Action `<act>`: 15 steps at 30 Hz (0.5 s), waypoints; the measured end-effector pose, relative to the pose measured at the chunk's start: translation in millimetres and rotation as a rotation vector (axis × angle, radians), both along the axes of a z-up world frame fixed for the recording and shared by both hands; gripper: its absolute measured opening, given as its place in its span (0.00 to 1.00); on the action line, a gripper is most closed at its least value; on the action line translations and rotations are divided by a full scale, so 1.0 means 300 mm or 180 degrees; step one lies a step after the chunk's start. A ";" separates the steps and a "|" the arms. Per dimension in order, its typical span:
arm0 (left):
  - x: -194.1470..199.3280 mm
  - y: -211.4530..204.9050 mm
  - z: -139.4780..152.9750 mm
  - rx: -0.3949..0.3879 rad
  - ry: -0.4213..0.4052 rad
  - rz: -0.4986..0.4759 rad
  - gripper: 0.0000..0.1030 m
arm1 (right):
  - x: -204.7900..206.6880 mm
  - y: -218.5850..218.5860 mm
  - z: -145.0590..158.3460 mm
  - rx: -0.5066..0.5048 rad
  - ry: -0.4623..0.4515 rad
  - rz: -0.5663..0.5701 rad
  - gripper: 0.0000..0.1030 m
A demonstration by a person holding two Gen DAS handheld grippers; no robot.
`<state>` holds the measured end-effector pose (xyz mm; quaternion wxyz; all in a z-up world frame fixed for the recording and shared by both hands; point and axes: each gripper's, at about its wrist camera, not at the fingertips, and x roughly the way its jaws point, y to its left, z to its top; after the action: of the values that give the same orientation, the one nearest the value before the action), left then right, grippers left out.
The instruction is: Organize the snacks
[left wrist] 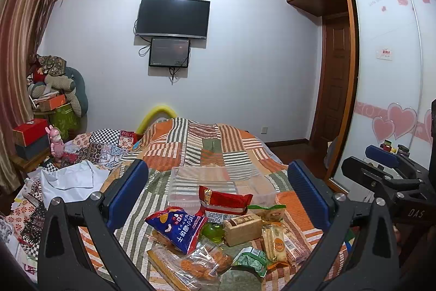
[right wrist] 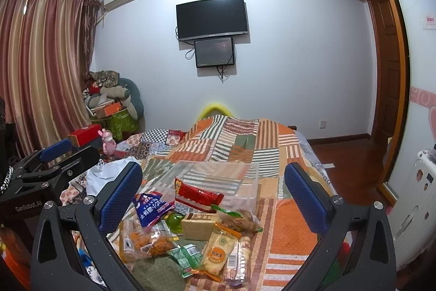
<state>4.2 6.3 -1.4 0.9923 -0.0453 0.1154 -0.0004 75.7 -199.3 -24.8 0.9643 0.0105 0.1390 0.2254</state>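
Nothing is getting sorted yet: the snacks (left wrist: 218, 233) are lying heaped on the bed just in front of the empty clear bin (left wrist: 218, 182), while both hand-held grippers, left (left wrist: 218, 195) and right (right wrist: 212, 198), are hovering spread and empty-handed.

Snack pile (left wrist: 218, 231) crowds the near bedspread (left wrist: 190, 149) — the clear bin (left wrist: 218, 182) sits just behind it; striped cover beyond lies bare.
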 end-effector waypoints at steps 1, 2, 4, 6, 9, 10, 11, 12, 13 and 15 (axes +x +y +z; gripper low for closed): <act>0.000 0.001 0.000 -0.0004 0.0002 -0.0003 1.00 | 0.001 0.000 0.000 0.0005 0.0001 0.0002 1.00; 0.000 0.001 0.000 -0.0008 0.0002 -0.0009 1.00 | 0.001 0.000 0.001 0.0005 0.0002 0.0002 1.00; -0.002 0.001 0.001 -0.0009 0.0003 -0.0014 1.00 | 0.000 0.000 0.000 0.0001 -0.0001 0.0002 1.00; -0.002 0.002 0.001 -0.0007 0.0001 -0.0016 1.00 | 0.002 -0.001 0.001 0.0002 -0.0003 0.0001 1.00; -0.002 0.001 0.002 -0.0005 0.0000 -0.0012 1.00 | 0.004 -0.001 0.002 -0.0001 -0.0003 0.0006 1.00; -0.001 0.001 0.002 -0.0004 -0.0001 -0.0010 1.00 | 0.003 -0.001 0.003 -0.0003 -0.0003 0.0000 1.00; -0.001 0.001 0.001 -0.0002 0.0000 -0.0009 1.00 | 0.003 -0.001 0.003 -0.0003 -0.0004 -0.0002 1.00; -0.001 0.001 0.001 -0.0003 0.0001 -0.0010 1.00 | 0.003 -0.002 0.002 -0.0003 -0.0006 -0.0004 1.00; -0.001 0.000 0.000 -0.0003 -0.0001 -0.0011 1.00 | 0.004 -0.003 0.001 -0.0004 -0.0007 -0.0004 1.00; -0.001 0.000 0.000 0.0002 0.0000 -0.0007 1.00 | 0.005 -0.004 0.001 -0.0001 -0.0010 -0.0003 1.00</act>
<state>3.8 6.2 -1.5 0.9923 -0.0449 0.1154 -0.0014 77.2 -200.4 -24.6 0.9646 0.0101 0.1375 0.2250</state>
